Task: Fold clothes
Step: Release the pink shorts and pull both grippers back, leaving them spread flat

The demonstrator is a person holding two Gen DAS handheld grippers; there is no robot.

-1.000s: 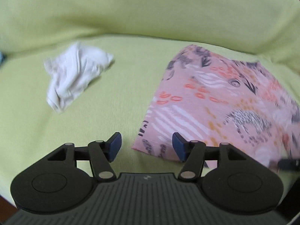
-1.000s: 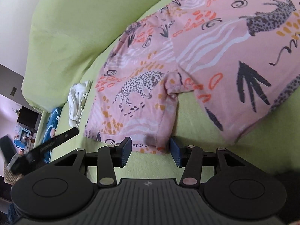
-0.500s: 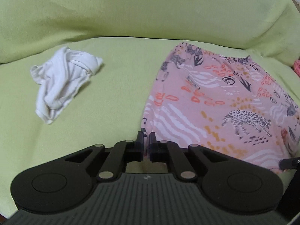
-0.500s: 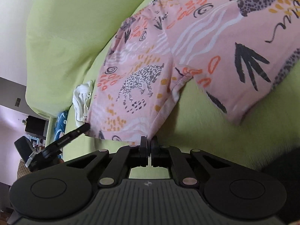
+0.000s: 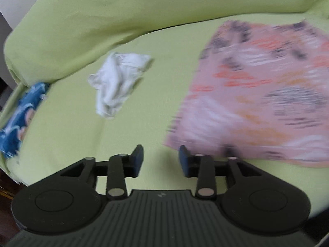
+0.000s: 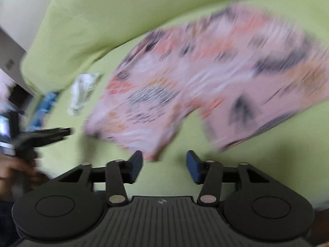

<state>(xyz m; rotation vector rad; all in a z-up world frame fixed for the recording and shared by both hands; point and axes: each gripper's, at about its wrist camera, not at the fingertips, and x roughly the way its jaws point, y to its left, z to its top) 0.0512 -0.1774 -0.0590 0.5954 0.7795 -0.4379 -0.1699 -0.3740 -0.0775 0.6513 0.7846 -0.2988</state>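
Note:
A pink animal-print garment [image 5: 257,94] lies spread on the green sofa seat [image 5: 67,144], blurred by motion in both views. My left gripper [image 5: 160,158] hovers just off its near left corner. Its jaws are opening, with only green cover between them. In the right wrist view the same garment [image 6: 205,78] fills the upper right. My right gripper [image 6: 164,164] is also opening. A hem corner of the garment lies just ahead of its left pad, and the pads do not press on it. The left gripper [image 6: 51,135] and the hand [image 6: 12,170] holding it show at the left edge.
A crumpled white cloth [image 5: 119,82] lies on the seat left of the garment. A blue patterned cloth [image 5: 18,119] sits at the seat's far left end. The sofa backrest [image 5: 144,10] rises behind. The white cloth [image 6: 82,94] also shows in the right wrist view.
Half a second ago both grippers were shut at the garment's near edge. Both now stand open and have drawn back and up from it, and the garment lies on the seat.

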